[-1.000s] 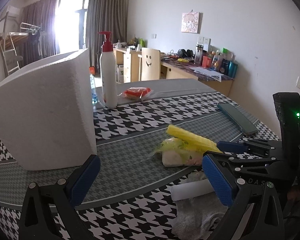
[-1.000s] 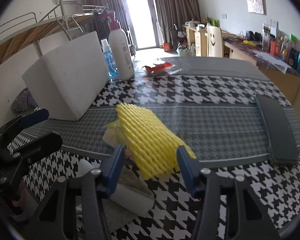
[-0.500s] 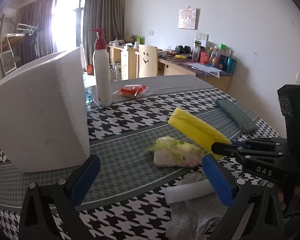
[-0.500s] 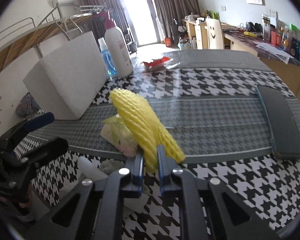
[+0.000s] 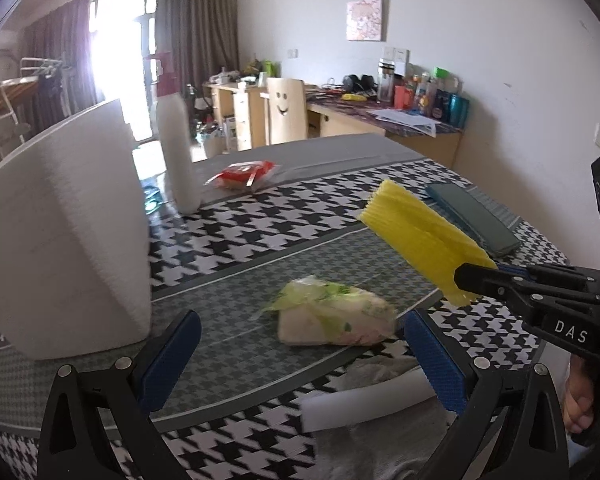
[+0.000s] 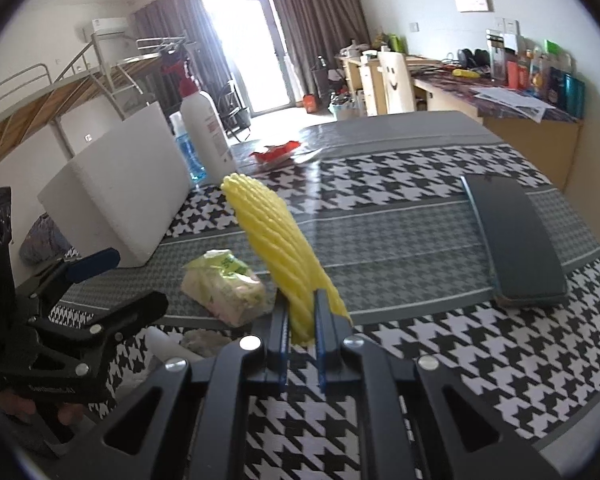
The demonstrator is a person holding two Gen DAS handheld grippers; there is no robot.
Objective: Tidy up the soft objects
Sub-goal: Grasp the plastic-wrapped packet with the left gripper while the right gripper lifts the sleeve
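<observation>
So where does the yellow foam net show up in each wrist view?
Left wrist: yellow foam net at right of centre, raised above the table, clamped at its lower end by the right hand-held gripper.
Right wrist: it rises from the closed jaws at centre.
Shared landmark: the white foam block at left.

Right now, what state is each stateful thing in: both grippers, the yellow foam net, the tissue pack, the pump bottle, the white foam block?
Right gripper: fingers shut on the yellow foam net.
Yellow foam net: lifted off the table, squeezed flat at its near end.
Left gripper: open, holding nothing.
Tissue pack: lying flat on the table.
Pump bottle: upright.
White foam block: standing on the table.
</observation>
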